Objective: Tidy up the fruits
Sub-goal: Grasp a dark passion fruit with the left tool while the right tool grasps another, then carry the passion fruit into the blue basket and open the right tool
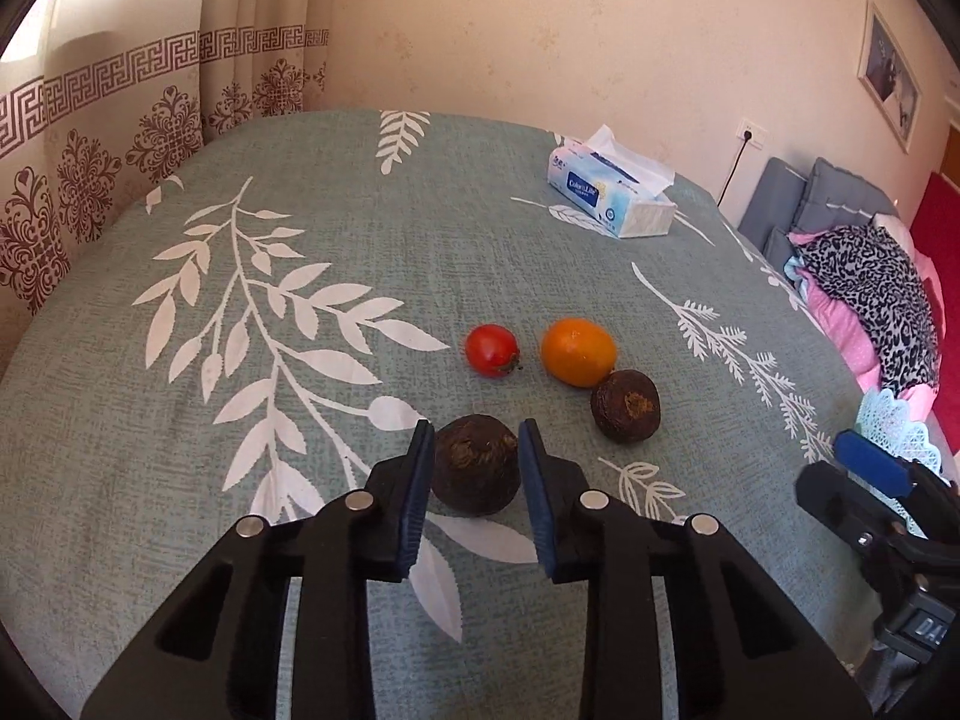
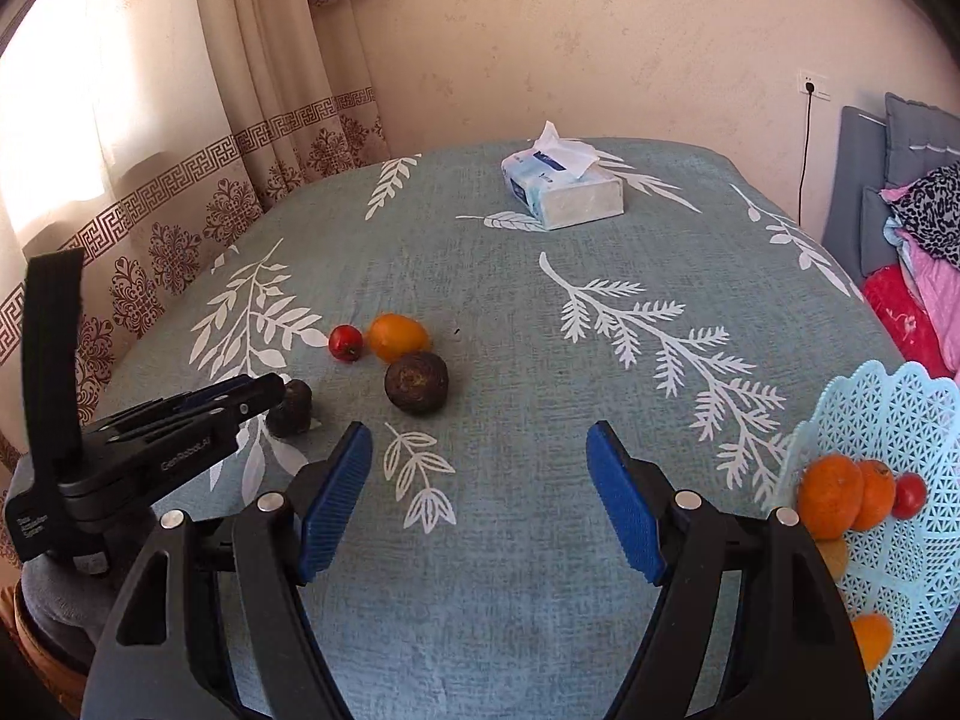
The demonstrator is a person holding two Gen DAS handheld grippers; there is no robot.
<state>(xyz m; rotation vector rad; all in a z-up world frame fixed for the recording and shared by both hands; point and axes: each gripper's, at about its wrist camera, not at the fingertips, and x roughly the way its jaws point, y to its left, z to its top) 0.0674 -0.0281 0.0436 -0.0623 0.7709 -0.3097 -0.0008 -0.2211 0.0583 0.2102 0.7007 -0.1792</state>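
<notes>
My left gripper [image 1: 476,441] straddles a dark brown round fruit [image 1: 475,465] on the table; its blue pads sit at the fruit's sides, with a thin gap showing on the right. A red tomato [image 1: 491,350], an orange [image 1: 578,351] and a second dark fruit [image 1: 624,405] lie just beyond. My right gripper [image 2: 480,444] is open and empty above the cloth. A light blue lattice basket [image 2: 888,420] at the right holds oranges [image 2: 831,495] and a tomato [image 2: 909,495]. The left gripper [image 2: 264,390] also shows in the right wrist view, at the dark fruit [image 2: 291,408].
A tissue pack [image 1: 609,189] lies at the table's far side. The table wears a grey-green leaf-print cloth [image 1: 300,360]. Curtains hang at the left, a wall behind, and a sofa with clothes [image 1: 864,276] stands past the right edge.
</notes>
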